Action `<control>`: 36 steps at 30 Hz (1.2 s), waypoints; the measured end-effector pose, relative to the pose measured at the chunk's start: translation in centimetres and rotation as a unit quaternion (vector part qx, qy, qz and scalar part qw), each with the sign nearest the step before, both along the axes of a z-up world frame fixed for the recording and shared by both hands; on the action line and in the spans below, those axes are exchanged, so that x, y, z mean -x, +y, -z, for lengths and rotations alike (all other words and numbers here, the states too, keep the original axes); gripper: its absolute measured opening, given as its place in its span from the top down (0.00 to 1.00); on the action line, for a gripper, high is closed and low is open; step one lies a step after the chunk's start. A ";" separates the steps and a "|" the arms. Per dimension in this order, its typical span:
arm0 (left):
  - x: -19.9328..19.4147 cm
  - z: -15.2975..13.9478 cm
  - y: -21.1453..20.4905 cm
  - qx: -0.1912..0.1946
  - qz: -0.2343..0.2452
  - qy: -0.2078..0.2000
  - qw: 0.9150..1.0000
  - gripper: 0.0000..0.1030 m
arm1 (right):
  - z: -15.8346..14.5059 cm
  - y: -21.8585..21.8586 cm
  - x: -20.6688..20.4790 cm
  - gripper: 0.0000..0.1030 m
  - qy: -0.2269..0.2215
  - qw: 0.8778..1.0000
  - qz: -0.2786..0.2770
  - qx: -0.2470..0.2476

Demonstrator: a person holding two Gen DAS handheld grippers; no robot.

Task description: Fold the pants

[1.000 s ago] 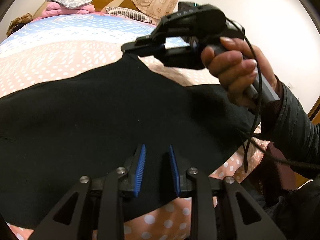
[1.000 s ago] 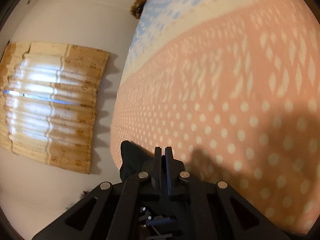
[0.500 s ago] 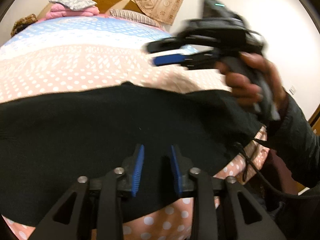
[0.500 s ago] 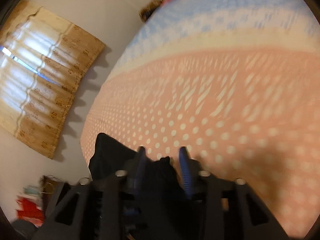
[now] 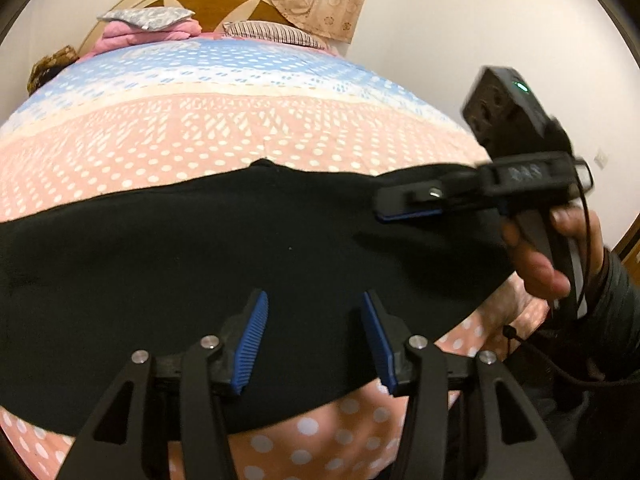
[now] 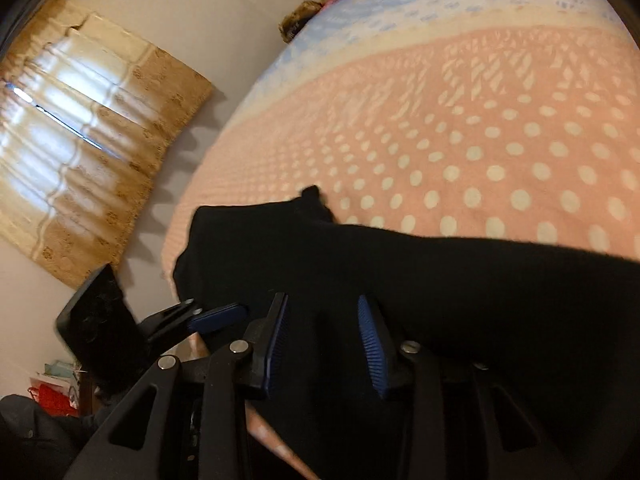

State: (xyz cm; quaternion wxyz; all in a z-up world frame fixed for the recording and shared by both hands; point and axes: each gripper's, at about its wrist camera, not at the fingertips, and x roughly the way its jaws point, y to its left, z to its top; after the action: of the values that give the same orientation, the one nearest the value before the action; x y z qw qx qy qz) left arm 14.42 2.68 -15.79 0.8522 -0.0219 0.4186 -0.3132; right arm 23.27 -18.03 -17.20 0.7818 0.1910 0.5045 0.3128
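Black pants (image 5: 200, 248) lie in a broad band across the near part of the bed. My left gripper (image 5: 314, 340) hovers over their near edge; its jaws are opening, with cloth lying flat below the blue pads (image 5: 252, 340) and nothing pinched. At the right, a hand (image 5: 536, 256) holds my right gripper (image 5: 400, 208) side-on just above the pants' right end. In the right wrist view the right gripper (image 6: 324, 340) stands open over the pants (image 6: 420, 280), and the left gripper (image 6: 216, 314) shows at the lower left. A small nub (image 6: 311, 191) sticks up at the pants' far edge.
The bed cover (image 5: 240, 128) is pink with white dots, then blue toward the headboard (image 5: 208, 0), where pillows and folded bedding (image 5: 148, 26) are stacked. A curtained window (image 6: 88, 140) is left of the bed. A dark sleeve (image 5: 616, 300) and cable hang at the right.
The right gripper opened and dropped the raised corner of the pants, which now lies flat, then swung down to the pants' right end. The left gripper's jaws spread wider.
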 end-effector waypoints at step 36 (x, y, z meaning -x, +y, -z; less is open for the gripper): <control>-2.4 0.2 -4.6 -0.095 -0.052 -0.004 0.994 0.29 | -1.0 -8.3 11.3 0.61 -0.118 0.965 0.129 0.196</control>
State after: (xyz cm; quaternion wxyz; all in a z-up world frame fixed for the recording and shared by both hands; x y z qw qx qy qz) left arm 16.78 -1.89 -15.97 0.8671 0.0382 0.4413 -0.2277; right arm 12.01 -26.31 -16.15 0.8917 0.0594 0.4309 0.1251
